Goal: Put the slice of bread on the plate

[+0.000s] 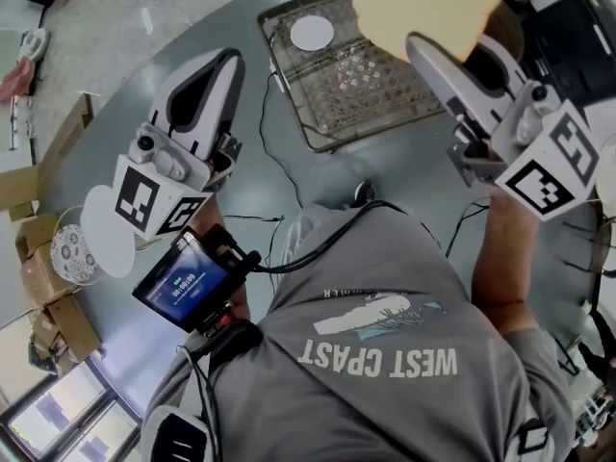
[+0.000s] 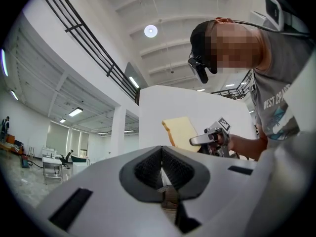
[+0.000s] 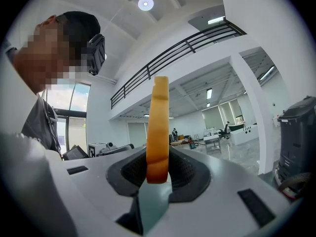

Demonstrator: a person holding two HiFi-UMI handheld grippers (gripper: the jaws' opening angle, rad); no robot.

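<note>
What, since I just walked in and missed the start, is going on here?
A person stands at a grey table with a two-jaw gripper in each hand. The right gripper is clamped on a slice of bread and holds it up on edge in the air, near a wire rack on the table. The left gripper is shut with nothing in it. The bread is not yet on a plate.

The slice of bread [image 1: 428, 8] is cut by the top edge at one o'clock — at eight o'clock the left claw [image 1: 226, 61] half hides the white plate [image 1: 101, 241].
</note>
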